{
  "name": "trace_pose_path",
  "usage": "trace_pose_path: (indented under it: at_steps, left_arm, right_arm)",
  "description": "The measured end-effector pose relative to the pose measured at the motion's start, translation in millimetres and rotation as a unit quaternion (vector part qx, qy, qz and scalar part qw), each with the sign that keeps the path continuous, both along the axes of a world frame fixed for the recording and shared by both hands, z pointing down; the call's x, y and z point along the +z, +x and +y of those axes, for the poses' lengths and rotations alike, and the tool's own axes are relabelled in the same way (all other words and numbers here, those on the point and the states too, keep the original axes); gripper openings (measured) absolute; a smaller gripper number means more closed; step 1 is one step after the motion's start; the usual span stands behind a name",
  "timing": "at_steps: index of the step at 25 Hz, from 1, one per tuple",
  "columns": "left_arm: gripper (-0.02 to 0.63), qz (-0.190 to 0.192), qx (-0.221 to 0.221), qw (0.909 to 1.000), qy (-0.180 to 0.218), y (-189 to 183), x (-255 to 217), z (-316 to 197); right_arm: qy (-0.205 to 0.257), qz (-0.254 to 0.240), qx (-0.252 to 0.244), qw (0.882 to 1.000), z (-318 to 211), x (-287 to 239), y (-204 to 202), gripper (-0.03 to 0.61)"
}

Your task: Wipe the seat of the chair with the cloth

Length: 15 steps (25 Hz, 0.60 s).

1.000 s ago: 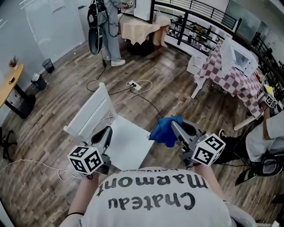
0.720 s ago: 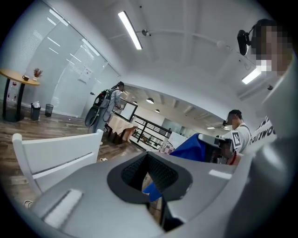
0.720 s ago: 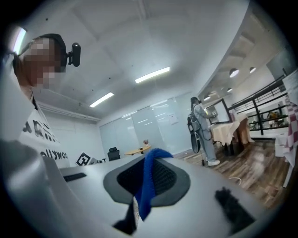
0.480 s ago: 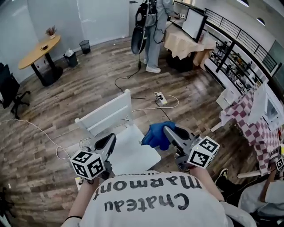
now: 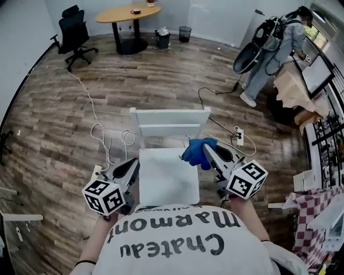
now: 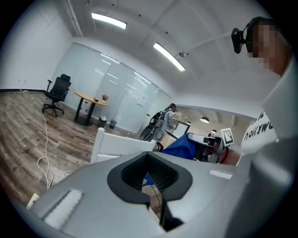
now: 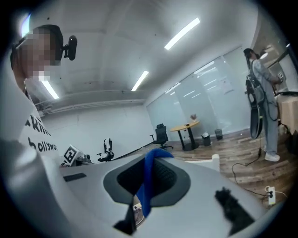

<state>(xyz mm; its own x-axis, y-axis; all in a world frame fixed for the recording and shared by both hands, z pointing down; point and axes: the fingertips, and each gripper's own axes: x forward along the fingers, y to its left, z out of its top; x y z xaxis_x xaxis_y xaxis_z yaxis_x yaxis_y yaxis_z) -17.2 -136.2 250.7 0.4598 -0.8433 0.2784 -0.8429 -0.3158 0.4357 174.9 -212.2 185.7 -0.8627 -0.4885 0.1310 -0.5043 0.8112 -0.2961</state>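
A white chair stands straight ahead, its flat seat [image 5: 166, 177] just below my grippers and its backrest [image 5: 171, 121] on the far side. My right gripper [image 5: 205, 150] is shut on a bunched blue cloth [image 5: 196, 152], which hangs over the seat's far right corner. In the right gripper view a strip of the cloth [image 7: 148, 179] runs between the jaws. My left gripper [image 5: 134, 163] hovers at the seat's left edge, shut with nothing in it. The left gripper view looks past its jaws to the backrest [image 6: 122, 145] and the cloth [image 6: 182, 145].
White cables [image 5: 100, 135] loop on the wooden floor left of the chair. A power strip [image 5: 239, 137] lies to its right. A person [image 5: 269, 53] stands at the back right. A round table [image 5: 127, 13], office chair [image 5: 73, 32] and bin [image 5: 185, 33] stand far back.
The view has swung round, so the chair now faces me squarely instead of at an angle. Both grippers keep their places over the seat's sides, the cloth still in the right one.
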Motion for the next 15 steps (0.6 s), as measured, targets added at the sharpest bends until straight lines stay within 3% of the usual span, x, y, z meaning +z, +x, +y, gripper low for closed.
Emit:
trace_pose_path:
  at_steps: [4, 9, 15]
  left_arm:
    - [0.008, -0.006, -0.101, 0.9946, -0.021, -45.5, 6.3, 44.4]
    - [0.008, 0.008, -0.229, 0.9719, -0.053, -97.8, 22.8, 121.0]
    - [0.008, 0.004, -0.286, 0.9546, -0.081, -134.7, 50.6, 158.1]
  right_arm:
    - [-0.008, -0.004, -0.055, 0.998, -19.1, 9.7, -47.9, 0.029]
    - [-0.024, -0.004, -0.119, 0.993, -22.6, 27.5, -111.5, 0.029]
    - [-0.038, -0.005, -0.114, 0.993, -28.2, 55.2, -178.8, 0.029]
